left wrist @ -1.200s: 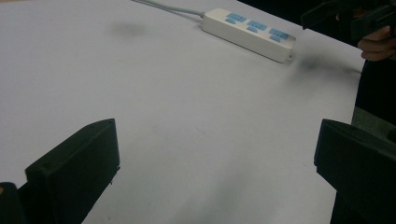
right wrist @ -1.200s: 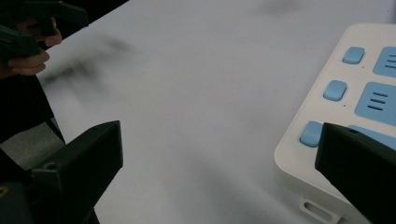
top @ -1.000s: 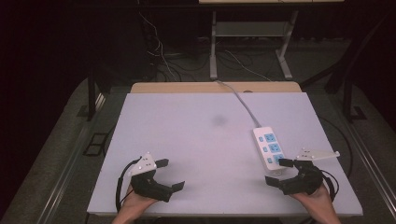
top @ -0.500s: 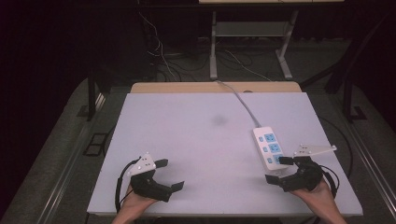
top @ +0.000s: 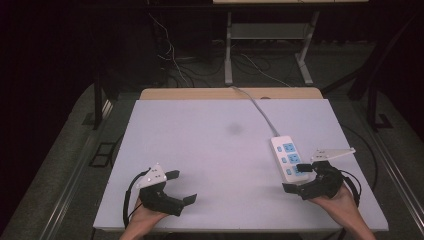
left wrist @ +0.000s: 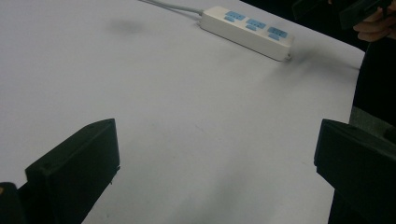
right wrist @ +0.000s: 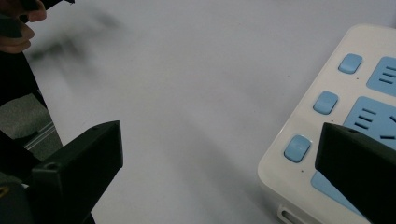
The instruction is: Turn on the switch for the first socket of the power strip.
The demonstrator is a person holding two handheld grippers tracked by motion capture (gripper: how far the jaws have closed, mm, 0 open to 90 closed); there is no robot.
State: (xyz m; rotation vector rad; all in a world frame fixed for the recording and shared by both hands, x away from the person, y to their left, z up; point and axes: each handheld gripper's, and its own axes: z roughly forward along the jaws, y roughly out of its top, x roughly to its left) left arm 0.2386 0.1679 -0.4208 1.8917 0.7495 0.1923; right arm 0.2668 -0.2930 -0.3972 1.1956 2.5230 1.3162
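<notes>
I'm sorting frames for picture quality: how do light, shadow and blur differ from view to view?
High view: the table is evenly lit, the surroundings nearly black. Left gripper view: dim and soft, with a dark shadow beside the power strip. Right gripper view: the power strip's blue buttons are fairly sharp, but the far-off hand and the shadow beside it are blurred.

Light falls evenly on the pale tabletop at frame centre; the surroundings sink into near-black. Soft shadows smear the upper left of the right gripper view, slightly blurred.

White power strip — blue sockets — on white table.
</notes>
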